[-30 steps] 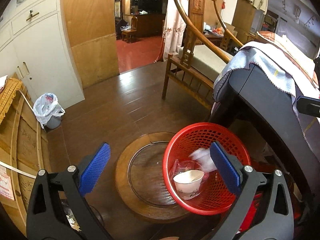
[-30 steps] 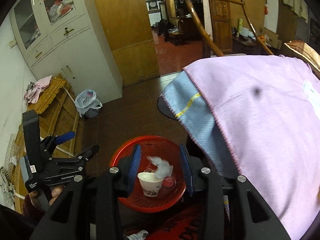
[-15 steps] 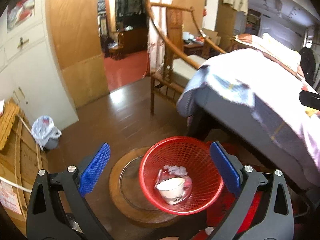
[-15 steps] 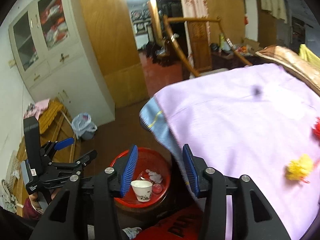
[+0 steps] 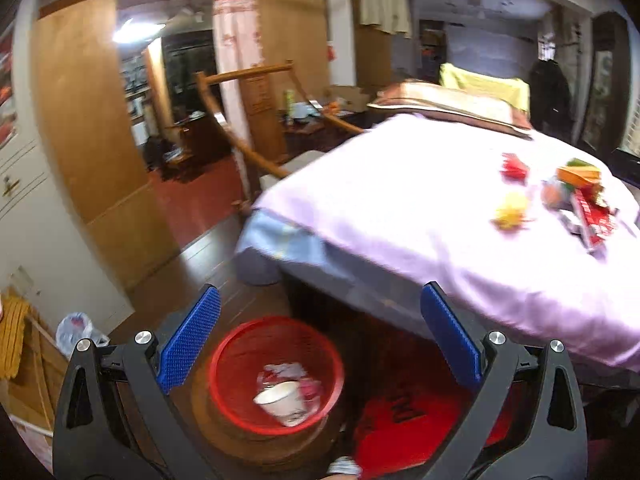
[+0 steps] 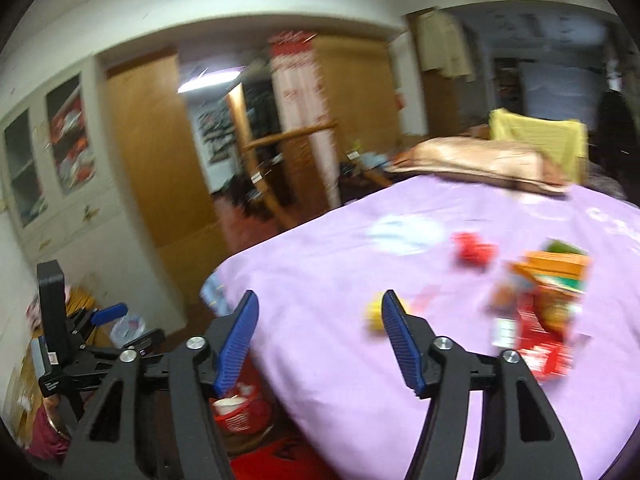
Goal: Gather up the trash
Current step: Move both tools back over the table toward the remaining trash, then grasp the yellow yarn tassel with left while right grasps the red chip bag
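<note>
Right gripper point(image 6: 320, 334) jaws just widened, empty — bed litter point(image 6: 536, 300) now visible.

Both pictures are blurry and bend round at the dark edges. A ceiling lamp point(image 5: 138, 32) glows in the far room. The pink bedsheet point(image 6: 400, 320) looks bright; under the bed is dark.

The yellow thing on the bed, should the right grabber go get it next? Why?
Probably yes. The right gripper is empty, its jaws have just been opening, and the yellow scrap lies on the purple sheet nearest its fingers. The red basket already holds a cup, so easing forward over the scrap seems right.
</note>
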{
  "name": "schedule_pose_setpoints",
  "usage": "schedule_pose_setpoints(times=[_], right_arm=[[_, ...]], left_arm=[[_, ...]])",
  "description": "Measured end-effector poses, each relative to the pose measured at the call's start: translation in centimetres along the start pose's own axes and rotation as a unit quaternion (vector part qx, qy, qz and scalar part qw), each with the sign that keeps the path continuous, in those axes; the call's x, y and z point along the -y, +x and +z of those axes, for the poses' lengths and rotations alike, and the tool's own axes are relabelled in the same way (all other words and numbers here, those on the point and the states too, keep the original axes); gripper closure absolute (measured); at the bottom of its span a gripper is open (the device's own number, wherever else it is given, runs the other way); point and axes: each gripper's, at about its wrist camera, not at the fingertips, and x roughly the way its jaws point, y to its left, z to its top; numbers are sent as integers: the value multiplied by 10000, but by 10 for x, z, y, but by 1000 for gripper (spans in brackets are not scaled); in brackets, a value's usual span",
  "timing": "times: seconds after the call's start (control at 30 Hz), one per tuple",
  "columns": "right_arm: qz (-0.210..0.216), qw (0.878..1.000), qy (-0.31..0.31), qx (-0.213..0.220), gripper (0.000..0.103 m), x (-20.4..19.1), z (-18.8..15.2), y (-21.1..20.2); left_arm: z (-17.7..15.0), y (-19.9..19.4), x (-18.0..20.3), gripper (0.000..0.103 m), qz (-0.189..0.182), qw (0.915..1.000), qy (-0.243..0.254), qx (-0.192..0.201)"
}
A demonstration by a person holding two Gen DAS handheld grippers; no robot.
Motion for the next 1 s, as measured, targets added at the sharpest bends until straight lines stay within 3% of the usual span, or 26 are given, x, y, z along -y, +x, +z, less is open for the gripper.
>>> schedule_pose_setpoints(times=[0.23,0.5,0.73,1.0], right_arm=[[-928,9917,806,381,30,109,-22,-59],[-1478,9777,1463,286,29,182,-42,-54],[-1526,9755,1585,27,27,199,-53,-33],[-1502,9746,1658,-104,24,205,-56,-23]], left_arm=[[25,21,84,7,-564,9971,507,-40],[60,85,163,7,-1077,9900,828,-392],[77,137,203,7,-1400,9835,854,-758],[84,173,214,7,-1450,9808,728,-1086]])
